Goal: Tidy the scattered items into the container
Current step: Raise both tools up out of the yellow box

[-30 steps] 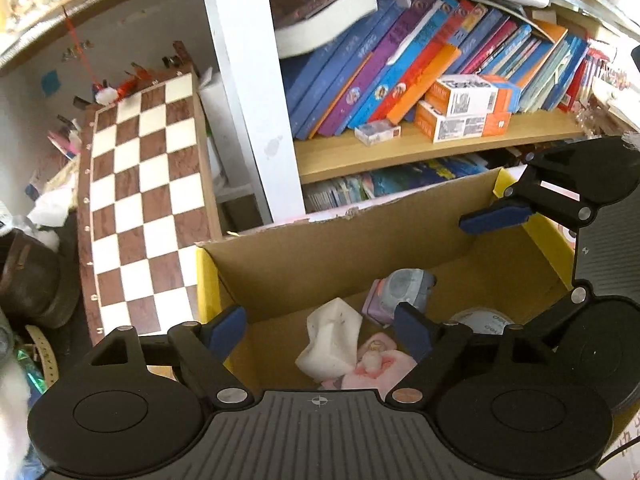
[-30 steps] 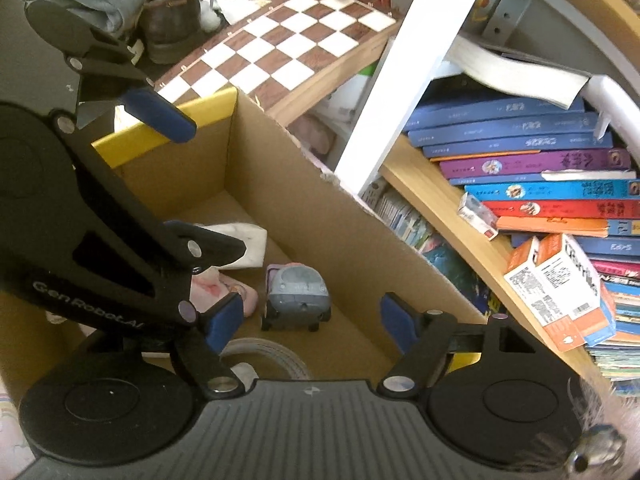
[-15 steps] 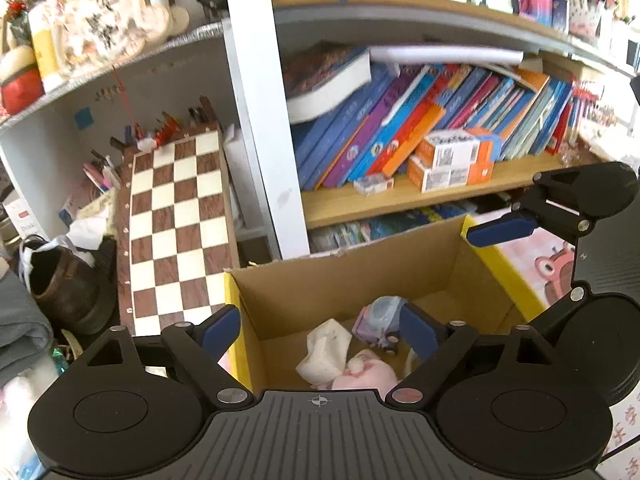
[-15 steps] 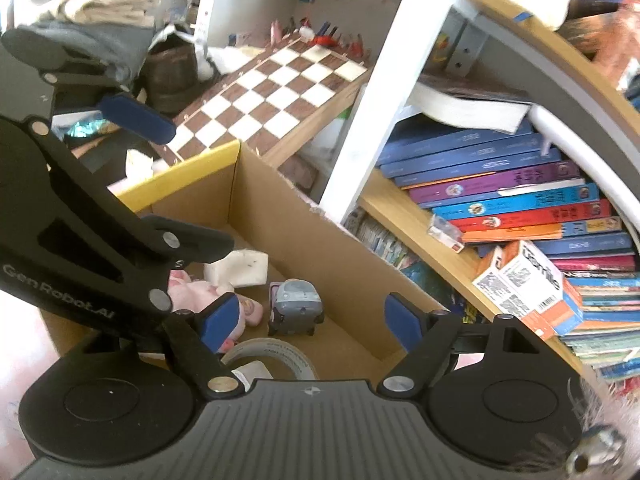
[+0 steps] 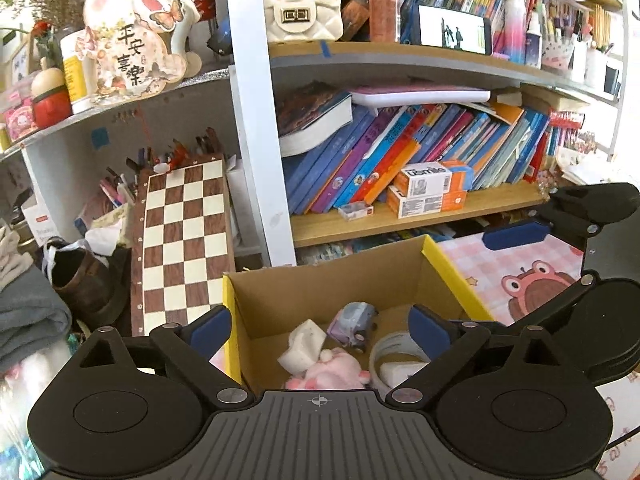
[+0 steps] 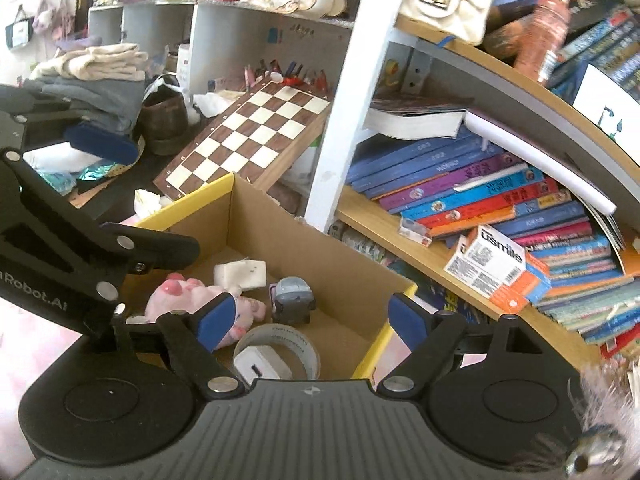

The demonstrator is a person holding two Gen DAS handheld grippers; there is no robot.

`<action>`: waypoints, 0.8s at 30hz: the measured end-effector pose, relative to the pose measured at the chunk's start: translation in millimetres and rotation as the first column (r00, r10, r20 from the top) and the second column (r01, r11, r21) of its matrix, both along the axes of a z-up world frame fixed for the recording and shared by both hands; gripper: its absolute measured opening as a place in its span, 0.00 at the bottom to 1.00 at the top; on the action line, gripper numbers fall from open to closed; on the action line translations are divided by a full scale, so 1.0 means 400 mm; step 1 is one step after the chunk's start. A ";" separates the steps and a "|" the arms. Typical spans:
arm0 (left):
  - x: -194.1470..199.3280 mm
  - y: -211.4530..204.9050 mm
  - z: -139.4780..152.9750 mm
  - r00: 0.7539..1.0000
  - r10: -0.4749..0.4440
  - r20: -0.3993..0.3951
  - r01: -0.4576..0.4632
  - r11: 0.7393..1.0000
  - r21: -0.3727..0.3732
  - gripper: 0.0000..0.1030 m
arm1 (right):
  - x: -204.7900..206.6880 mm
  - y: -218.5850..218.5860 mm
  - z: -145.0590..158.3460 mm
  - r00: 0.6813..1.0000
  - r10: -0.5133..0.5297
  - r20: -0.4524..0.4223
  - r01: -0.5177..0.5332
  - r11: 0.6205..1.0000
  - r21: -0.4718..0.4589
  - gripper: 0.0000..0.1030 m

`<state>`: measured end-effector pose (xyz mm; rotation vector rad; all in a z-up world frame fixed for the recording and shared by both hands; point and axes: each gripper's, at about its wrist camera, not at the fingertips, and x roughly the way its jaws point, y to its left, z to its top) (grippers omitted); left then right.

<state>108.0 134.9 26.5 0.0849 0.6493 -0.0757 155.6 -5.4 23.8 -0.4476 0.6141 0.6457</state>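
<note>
The cardboard box (image 5: 320,286) (image 6: 320,256) with yellow rims stands on the floor in front of the bookshelf. Inside lie a pink plush toy (image 5: 332,372) (image 6: 188,300), a white foam piece (image 5: 302,344) (image 6: 240,274), a grey-blue toy car (image 5: 354,320) (image 6: 292,300), a tape roll (image 5: 394,350) (image 6: 280,340) and a white charger (image 6: 260,364). My left gripper (image 5: 320,328) hovers above the box's near side, its jaws opening with nothing between them. My right gripper (image 6: 311,317) hangs beside it, jaws also opening and empty.
A chessboard (image 5: 184,240) leans behind the box on the left, beside a brown shoe (image 5: 80,280) and folded clothes (image 6: 92,76). The white shelf post (image 5: 256,160) and book-filled shelves (image 5: 400,160) stand behind. A pink frog mat (image 5: 520,276) lies to the right.
Both grippers have drawn back and upward from the box, so it looks smaller and the upper shelves show. Both pairs of jaws have spread wider. The box contents have not moved.
</note>
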 end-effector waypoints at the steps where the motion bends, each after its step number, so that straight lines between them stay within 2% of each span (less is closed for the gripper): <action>1: -0.008 -0.003 0.000 1.000 0.003 -0.001 -0.003 1.000 -0.006 0.94 | -0.009 -0.009 0.002 1.000 -0.005 0.000 0.005 1.000 0.005 0.82; 10: -0.080 -0.030 -0.013 0.998 0.054 -0.017 -0.055 0.997 -0.061 0.94 | -0.070 -0.074 -0.004 0.998 -0.050 -0.028 0.051 0.998 0.039 0.85; 24: -0.144 -0.085 -0.053 0.993 0.107 -0.053 -0.110 0.991 -0.077 0.94 | -0.129 -0.168 -0.069 0.983 -0.164 -0.084 0.168 0.985 0.037 0.87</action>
